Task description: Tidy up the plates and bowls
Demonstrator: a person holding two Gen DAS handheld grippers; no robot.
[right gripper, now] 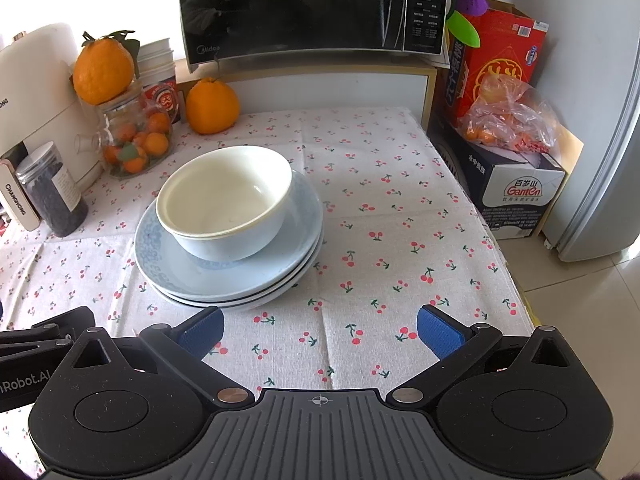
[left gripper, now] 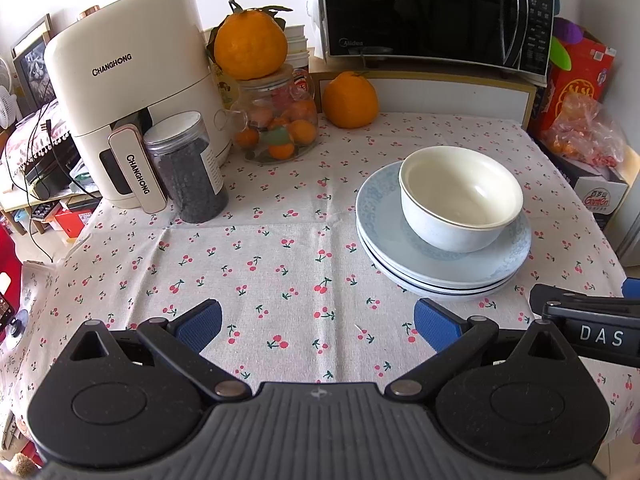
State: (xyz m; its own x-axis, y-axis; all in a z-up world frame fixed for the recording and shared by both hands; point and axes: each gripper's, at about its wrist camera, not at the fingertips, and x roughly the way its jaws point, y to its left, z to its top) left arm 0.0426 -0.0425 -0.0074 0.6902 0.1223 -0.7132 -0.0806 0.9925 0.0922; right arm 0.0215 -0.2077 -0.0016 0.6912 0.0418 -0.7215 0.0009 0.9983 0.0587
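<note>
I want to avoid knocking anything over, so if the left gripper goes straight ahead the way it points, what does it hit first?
Probably nothing soon: the left gripper points over bare tablecloth, passing left of the stacked plates. Farther on, likely the glass jar, though depth is unclear.

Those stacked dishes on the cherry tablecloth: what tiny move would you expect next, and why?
Probably nothing but a small pull back. The bowls sit nested on the stacked plates, so the dishes already look organized. Both the left gripper and right gripper are open, hold nothing, and hover short of the stack. If anything, nudging the off-centre bowls toward the middle.
</note>
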